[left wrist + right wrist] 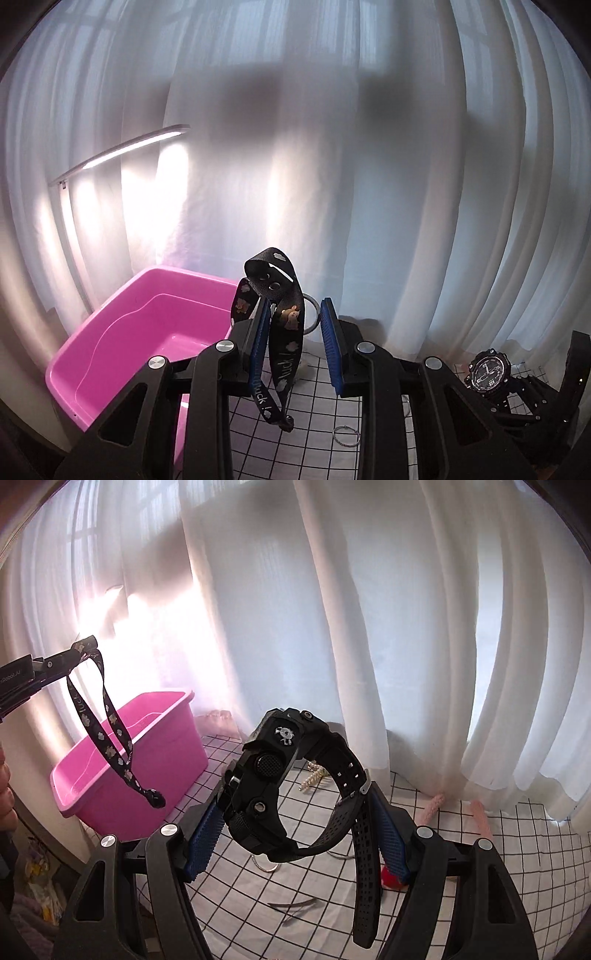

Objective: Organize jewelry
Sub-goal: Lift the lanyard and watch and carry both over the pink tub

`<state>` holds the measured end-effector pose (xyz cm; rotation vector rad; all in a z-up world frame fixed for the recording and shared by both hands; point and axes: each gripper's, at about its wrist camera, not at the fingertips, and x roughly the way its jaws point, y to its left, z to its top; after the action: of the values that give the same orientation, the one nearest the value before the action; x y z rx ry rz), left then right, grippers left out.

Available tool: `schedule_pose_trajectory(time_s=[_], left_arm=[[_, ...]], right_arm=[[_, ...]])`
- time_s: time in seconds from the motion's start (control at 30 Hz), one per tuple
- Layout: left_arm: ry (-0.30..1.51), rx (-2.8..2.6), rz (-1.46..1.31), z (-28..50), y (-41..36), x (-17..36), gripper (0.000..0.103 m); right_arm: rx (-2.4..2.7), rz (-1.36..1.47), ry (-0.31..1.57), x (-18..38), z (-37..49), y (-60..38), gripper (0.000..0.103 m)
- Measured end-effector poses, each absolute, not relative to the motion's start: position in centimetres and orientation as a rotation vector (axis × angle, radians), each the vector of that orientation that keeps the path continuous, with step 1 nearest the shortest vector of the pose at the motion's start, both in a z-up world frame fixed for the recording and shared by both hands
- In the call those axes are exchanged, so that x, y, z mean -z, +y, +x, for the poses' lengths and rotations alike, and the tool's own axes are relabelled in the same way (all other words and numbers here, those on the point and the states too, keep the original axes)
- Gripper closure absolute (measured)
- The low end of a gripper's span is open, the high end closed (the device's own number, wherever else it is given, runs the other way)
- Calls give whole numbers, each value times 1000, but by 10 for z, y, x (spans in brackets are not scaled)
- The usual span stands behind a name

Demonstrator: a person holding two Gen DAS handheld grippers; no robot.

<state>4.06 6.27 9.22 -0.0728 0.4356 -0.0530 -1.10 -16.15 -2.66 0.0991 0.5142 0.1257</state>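
Observation:
A black printed strap [286, 332] with bears and clouds hangs over the left finger of my left gripper [295, 314] and dangles between the blue pads. The jaws are drawn close, with a narrow gap left. From the right wrist view the left gripper [74, 653] is raised at far left, and the strap [107, 731] hangs over the pink tub [166, 746]. My right gripper [295, 830] is shut on a chunky black watch [266, 775]: one pad sits on the case, the other on the band. The watch [487, 373] also shows at lower right in the left wrist view.
The pink tub [147, 317] stands at the left on a white cloth with a black grid [480, 849]. On the cloth lie a thin ring [345, 437], a bangle [312, 310], a pearl hair clip [314, 775], hair pins [295, 908] and pink pieces [432, 805]. White curtains hang behind, and a lit lamp bar [122, 151] is at the left.

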Motion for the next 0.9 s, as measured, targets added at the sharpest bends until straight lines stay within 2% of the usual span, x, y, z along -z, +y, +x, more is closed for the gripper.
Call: schedule_pose_trajectory(time_s=[0.23, 0.6, 0.9], left_arm=[[387, -79, -93, 39, 120, -122, 76], [383, -249, -116, 50, 220, -130, 76], [505, -266, -185, 78, 253, -88, 76]], right_arm=[[-297, 62, 448, -17, 40, -94, 32], [-540, 14, 405, -72, 121, 23, 32], [-627, -42, 550, -49, 196, 88, 32]])
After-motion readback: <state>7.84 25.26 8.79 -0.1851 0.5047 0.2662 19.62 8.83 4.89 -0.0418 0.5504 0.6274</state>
